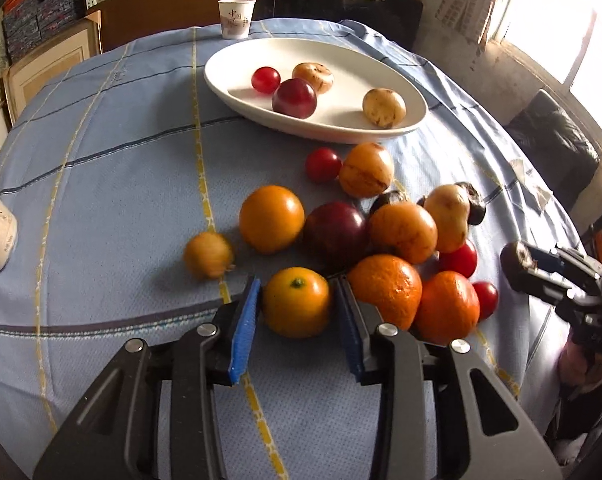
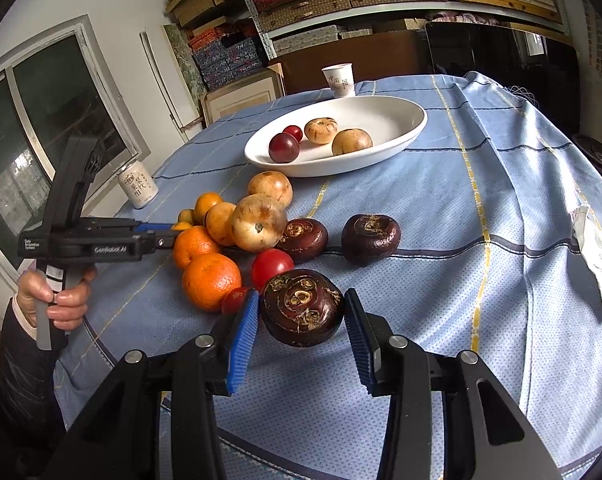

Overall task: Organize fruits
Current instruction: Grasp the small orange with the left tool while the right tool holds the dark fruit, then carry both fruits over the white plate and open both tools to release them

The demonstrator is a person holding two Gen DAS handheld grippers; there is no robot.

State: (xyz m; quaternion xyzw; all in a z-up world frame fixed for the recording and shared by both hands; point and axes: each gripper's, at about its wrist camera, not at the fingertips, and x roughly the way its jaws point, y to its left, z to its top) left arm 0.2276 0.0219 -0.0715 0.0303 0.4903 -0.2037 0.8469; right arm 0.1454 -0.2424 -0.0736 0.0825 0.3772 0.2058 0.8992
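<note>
The left gripper (image 1: pixel 297 300) clamps a small orange (image 1: pixel 296 307) at the pile's near edge, and the right gripper (image 2: pixel 301 312) holds a dark water chestnut (image 2: pixel 301 307), both likely bound for the white dish (image 1: pixel 415 120) beyond, which already holds four fruits.

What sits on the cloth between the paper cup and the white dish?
Nothing: between the paper cup and the white dish only a narrow strip of bare blue tablecloth shows. The right wrist view shows it best; the left wrist view agrees.
</note>
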